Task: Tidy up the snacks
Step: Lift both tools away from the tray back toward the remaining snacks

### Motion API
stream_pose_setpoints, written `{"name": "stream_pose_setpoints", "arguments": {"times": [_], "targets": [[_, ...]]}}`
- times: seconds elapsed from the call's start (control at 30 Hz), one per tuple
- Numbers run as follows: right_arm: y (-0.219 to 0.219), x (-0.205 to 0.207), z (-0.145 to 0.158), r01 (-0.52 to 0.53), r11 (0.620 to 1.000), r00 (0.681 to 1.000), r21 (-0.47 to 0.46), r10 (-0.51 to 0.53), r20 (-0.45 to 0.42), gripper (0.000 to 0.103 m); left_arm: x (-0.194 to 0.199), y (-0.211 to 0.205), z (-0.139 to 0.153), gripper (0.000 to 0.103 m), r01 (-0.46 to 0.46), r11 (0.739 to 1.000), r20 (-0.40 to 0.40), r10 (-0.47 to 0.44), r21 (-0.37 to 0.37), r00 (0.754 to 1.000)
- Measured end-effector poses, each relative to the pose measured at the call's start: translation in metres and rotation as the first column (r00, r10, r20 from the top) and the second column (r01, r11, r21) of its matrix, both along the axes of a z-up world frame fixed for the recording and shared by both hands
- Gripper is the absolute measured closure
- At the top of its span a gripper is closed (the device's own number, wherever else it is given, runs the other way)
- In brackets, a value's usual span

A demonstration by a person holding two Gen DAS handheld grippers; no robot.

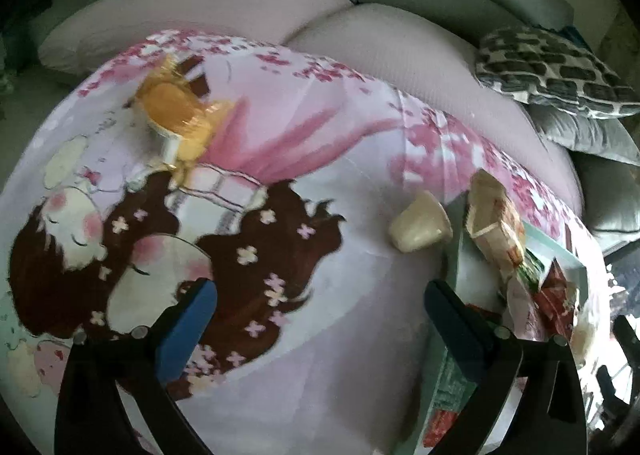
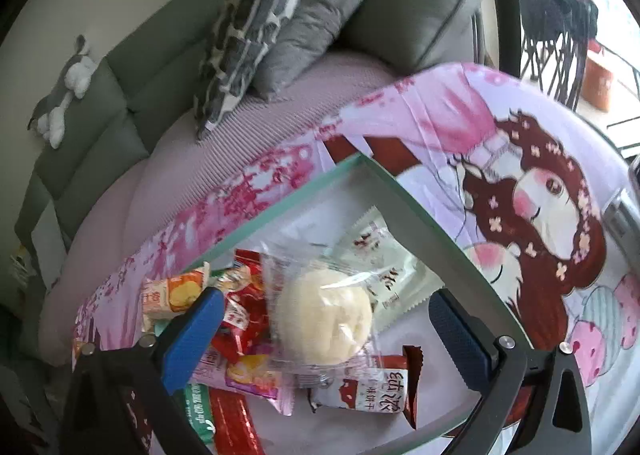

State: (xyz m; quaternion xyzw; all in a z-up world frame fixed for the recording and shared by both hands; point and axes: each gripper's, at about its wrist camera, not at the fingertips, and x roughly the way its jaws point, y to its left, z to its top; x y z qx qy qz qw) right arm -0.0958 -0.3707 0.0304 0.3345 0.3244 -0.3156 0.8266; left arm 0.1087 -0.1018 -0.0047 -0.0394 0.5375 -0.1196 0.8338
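My left gripper (image 1: 320, 295) stands open over a pink cartoon-print cloth (image 1: 304, 143), nothing between its blue pads. Ahead lie a cream jelly cup (image 1: 420, 227) on its side and, far left, an orange wrapped snack (image 1: 180, 111). A pale green tray (image 1: 452, 375) at the right holds wrapped snacks (image 1: 496, 223). In the right wrist view my right gripper (image 2: 324, 311) hangs open above the same tray (image 2: 416, 223). Below it lies a pale round bun in a clear wrapper (image 2: 324, 315), on top of red, orange and white snack packets (image 2: 376, 387).
A grey sofa (image 2: 120, 95) with lilac seat pads runs behind the cloth. A patterned cushion (image 2: 248, 31) and a grey cushion (image 2: 320, 11) lean on it, and a plush toy (image 2: 64, 91) lies on its back. Dark chairs (image 2: 560, 15) stand by a bright window.
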Motion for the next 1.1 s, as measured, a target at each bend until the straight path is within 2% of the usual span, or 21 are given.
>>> {"name": "stream_pose_setpoints", "arguments": {"times": [0.23,0.4,0.5,0.67,0.83,0.93,1.03,1.1], "targets": [[0.036,0.017,0.027,-0.084,0.990,0.996,-0.116,0.087,0.016,0.000,0.003,0.019,0.020,0.000,-0.080,0.993,0.111,0.070,0.089,0.991],[0.071,0.028,0.047,-0.149,0.966,0.987,-0.211,0.158,0.029,0.000,0.009,0.042,0.036,0.000,-0.174,0.974,0.198,0.144,0.146,0.969],[0.092,0.038,0.051,-0.214,0.948,0.974,-0.237,0.226,0.026,0.000,0.012,0.057,0.040,0.000,-0.240,0.957,0.218,0.202,0.165,0.955],[0.129,0.057,0.048,-0.323,0.915,0.943,-0.242,0.333,-0.002,0.000,0.017,0.090,0.042,0.000,-0.344,0.925,0.218,0.306,0.162,0.927],[0.157,0.068,0.043,-0.404,0.883,0.911,-0.239,0.411,-0.020,0.000,0.025,0.132,0.042,0.000,-0.451,0.887,0.173,0.431,0.102,0.886],[0.174,0.076,0.037,-0.453,0.861,0.888,-0.230,0.459,-0.031,0.000,0.030,0.152,0.038,0.000,-0.495,0.863,0.146,0.480,0.101,0.865],[0.191,0.082,0.031,-0.502,0.842,0.861,-0.199,0.509,-0.015,0.000,0.032,0.171,0.036,0.000,-0.539,0.836,0.129,0.526,0.103,0.841],[0.201,0.087,0.025,-0.536,0.827,0.840,-0.171,0.543,-0.005,0.000,0.032,0.180,0.035,0.000,-0.554,0.828,0.118,0.543,0.091,0.831]]}}
